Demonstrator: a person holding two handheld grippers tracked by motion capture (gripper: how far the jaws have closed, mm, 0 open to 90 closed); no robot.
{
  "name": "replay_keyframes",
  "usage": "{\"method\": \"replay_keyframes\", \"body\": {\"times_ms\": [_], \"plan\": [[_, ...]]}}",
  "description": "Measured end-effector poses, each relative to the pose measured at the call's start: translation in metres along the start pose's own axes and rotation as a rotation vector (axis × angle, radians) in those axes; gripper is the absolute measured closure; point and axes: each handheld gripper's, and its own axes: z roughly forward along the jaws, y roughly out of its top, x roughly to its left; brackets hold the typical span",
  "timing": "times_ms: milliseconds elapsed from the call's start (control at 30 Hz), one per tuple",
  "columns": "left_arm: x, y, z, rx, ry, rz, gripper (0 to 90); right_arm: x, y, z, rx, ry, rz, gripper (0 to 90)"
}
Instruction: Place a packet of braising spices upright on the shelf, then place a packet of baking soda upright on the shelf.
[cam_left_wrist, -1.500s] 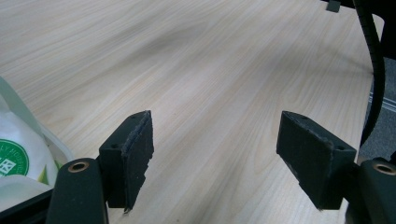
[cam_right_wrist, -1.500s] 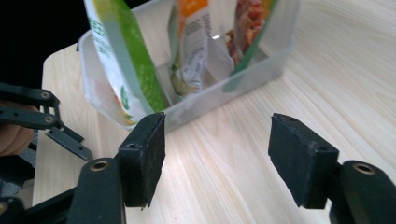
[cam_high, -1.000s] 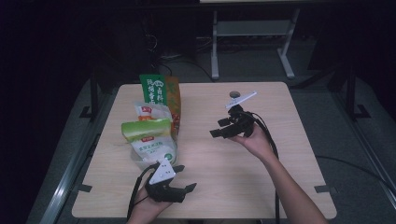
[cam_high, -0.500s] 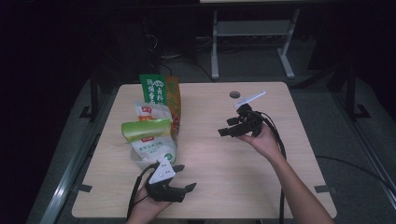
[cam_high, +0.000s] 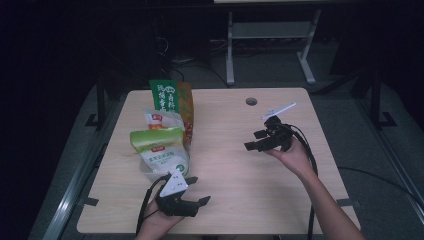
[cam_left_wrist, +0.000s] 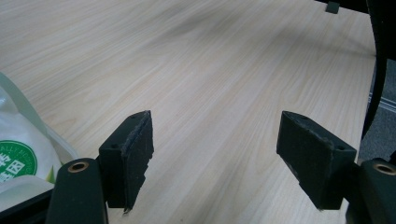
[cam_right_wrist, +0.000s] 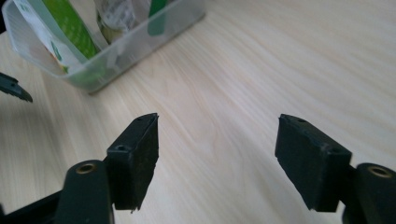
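I am holding my right hand-held gripper (cam_high: 255, 140) open and empty, aiming toward the bin (cam_right_wrist: 140, 42) of packets (cam_high: 160, 150); left hand-held gripper (cam_high: 197, 192) open, waiting; next, closing in.

Light wooden table (cam_high: 235, 200), dark grey floor (cam_high: 380, 150), pale metal frame (cam_high: 270, 35) behind, dim room

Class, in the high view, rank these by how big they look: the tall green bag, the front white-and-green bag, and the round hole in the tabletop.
1. Tall green bag and front white-and-green bag: near alike; overlap leaves it unsure.
2. Hole: clearly smallest.
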Motion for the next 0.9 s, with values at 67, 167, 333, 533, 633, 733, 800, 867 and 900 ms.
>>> {"method": "replay_keyframes", "body": {"times_ms": [67,167,333,533,633,733,800,867,900], "plan": [[-0.001,0.000,0.000,-0.005,-0.002,-0.004,27.0,-0.002,-0.006,-0.004,-0.014,-0.006,-0.002,29.3],[-0.001,0.000,0.002,-0.001,-0.005,-0.006,27.0,-0.002,-0.013,-0.006,-0.014,-0.011,-0.003,29.1],[-0.001,0.000,0.003,0.002,-0.007,-0.002,27.1,0.002,-0.021,-0.009,-0.009,-0.033,-0.001,28.8],[-0.002,0.001,0.003,0.001,-0.007,0.000,27.1,0.000,-0.031,-0.013,-0.009,-0.041,-0.001,28.0],[-0.002,0.000,0.004,0.006,-0.013,0.001,27.1,-0.002,-0.040,-0.016,-0.010,-0.047,0.015,27.6],[-0.002,0.001,0.005,0.008,-0.019,0.004,27.1,-0.002,-0.045,-0.019,-0.015,-0.049,0.027,27.5],[-0.002,0.001,0.006,0.006,-0.020,0.001,27.0,-0.002,-0.047,-0.020,-0.011,-0.049,0.031,27.2],[-0.003,0.001,0.006,0.006,-0.019,0.008,27.1,-0.003,-0.050,-0.021,-0.012,-0.055,0.033,27.1],[-0.003,0.001,0.006,0.004,-0.018,0.005,27.1,-0.003,-0.052,-0.024,-0.018,-0.059,0.039,27.1]]}}
